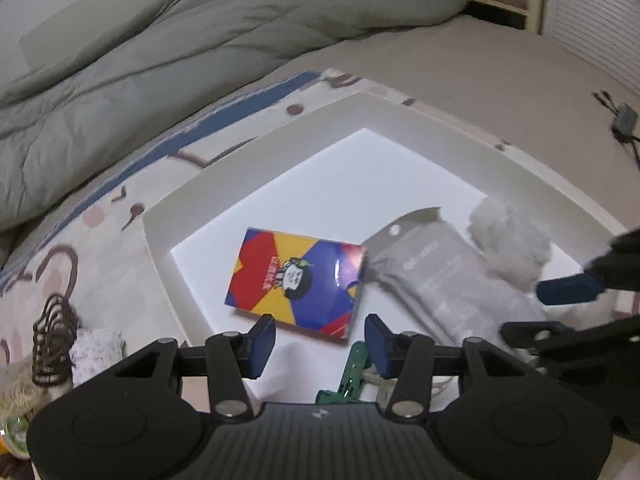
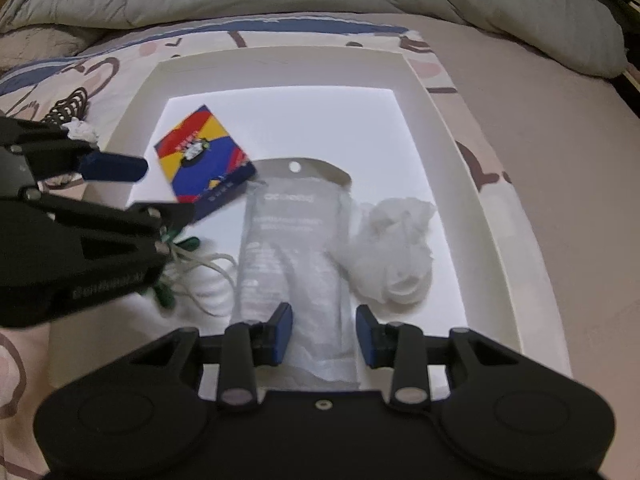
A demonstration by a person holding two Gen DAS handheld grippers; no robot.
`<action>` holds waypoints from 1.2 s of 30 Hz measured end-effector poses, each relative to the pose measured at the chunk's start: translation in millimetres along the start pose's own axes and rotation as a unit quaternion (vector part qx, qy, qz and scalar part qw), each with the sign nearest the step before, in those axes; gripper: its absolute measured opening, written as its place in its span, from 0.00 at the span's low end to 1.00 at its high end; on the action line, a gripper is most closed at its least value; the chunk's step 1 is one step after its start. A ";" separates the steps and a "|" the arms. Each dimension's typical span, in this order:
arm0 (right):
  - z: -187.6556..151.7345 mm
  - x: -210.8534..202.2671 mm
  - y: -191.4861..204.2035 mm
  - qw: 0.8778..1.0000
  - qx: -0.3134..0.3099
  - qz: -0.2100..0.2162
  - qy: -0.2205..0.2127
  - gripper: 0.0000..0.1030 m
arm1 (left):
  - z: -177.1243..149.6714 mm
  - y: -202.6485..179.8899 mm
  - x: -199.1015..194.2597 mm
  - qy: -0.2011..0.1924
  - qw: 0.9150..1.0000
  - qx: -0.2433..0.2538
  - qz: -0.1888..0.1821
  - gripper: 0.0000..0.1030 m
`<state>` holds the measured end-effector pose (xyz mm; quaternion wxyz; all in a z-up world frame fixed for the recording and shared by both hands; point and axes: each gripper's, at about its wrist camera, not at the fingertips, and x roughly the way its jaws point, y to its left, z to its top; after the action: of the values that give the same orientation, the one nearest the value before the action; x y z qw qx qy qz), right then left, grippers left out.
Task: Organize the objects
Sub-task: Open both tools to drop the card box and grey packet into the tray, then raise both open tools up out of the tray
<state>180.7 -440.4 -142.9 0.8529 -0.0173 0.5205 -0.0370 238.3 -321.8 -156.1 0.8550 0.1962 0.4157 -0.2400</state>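
A white tray (image 1: 200, 184) (image 2: 452, 120) lies on the bed. In it lie a colourful card box (image 1: 298, 280) (image 2: 204, 160), a grey plastic pouch (image 1: 444, 280) (image 2: 296, 248), a white fluffy puff (image 1: 512, 240) (image 2: 396, 248) and a green clip with white cord (image 1: 350, 376) (image 2: 188, 264). My left gripper (image 1: 320, 344) is open and empty, just short of the box's near edge; it also shows in the right wrist view (image 2: 152, 188). My right gripper (image 2: 323, 334) is open and empty over the pouch's near end; it also shows in the left wrist view (image 1: 552, 308).
A patterned sheet (image 1: 100, 248) lies under the tray. A grey-green duvet (image 1: 160, 60) is bunched behind it. A dark coiled hair tie (image 1: 52, 336) and a white scrunchie (image 1: 96, 352) lie left of the tray. A small cable adapter (image 1: 622, 118) lies far right.
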 end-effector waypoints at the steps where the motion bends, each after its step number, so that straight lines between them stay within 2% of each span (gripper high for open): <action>1: -0.7 0.4 -2.3 1.000 0.003 -0.001 0.000 0.35 | 0.2 2.3 2.6 0.005 1.000 -0.007 0.011 0.51; 4: -1.3 2.2 -10.3 1.000 0.014 0.000 0.001 0.35 | -2.8 10.4 10.2 0.021 0.999 -0.007 0.047 0.51; 7: -2.5 2.4 -12.3 1.000 0.016 0.004 0.000 0.35 | -4.4 21.1 10.0 0.017 0.999 -0.010 0.035 0.49; 12: -2.2 1.7 -11.0 1.000 0.012 -0.001 0.000 0.35 | -0.8 18.1 5.9 0.010 0.999 -0.014 0.046 0.49; 15: -2.3 2.1 -14.1 1.000 0.018 -0.013 -0.001 0.35 | 4.3 22.8 -5.3 -0.015 0.999 -0.039 0.002 0.49; 19: -4.6 3.9 -19.9 1.000 0.030 -0.003 -0.001 0.35 | 14.6 22.5 -19.6 -0.045 0.994 -0.075 -0.063 0.48; 22: -5.7 4.3 -17.7 1.000 0.023 -0.004 -0.003 0.35 | 15.9 10.7 -16.0 -0.032 0.992 -0.074 -0.093 0.43; 24: -6.0 4.6 -16.1 1.000 0.018 -0.004 -0.003 0.34 | 14.9 3.2 -7.3 -0.016 0.993 -0.071 -0.097 0.42; 27: -7.3 4.4 -16.5 1.000 0.017 -0.001 -0.003 0.34 | 11.2 -3.1 9.7 0.005 0.995 -0.068 -0.079 0.42; 31: -8.7 4.8 -17.8 1.000 0.021 0.005 -0.003 0.34 | 11.3 -2.4 17.7 -0.005 0.997 -0.061 -0.048 0.41; 35: -8.7 5.3 -16.0 1.000 0.015 0.004 -0.002 0.34 | 10.9 5.5 22.2 0.002 0.998 -0.060 -0.010 0.44; 36: -8.7 5.4 -16.1 1.000 0.016 0.004 -0.002 0.34 | 10.1 8.5 22.3 0.001 0.998 -0.061 -0.011 0.44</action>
<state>174.7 -456.8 -150.6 0.8542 -0.0013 0.5183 -0.0419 261.4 -325.8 -167.1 0.8622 0.1393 0.4330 -0.2230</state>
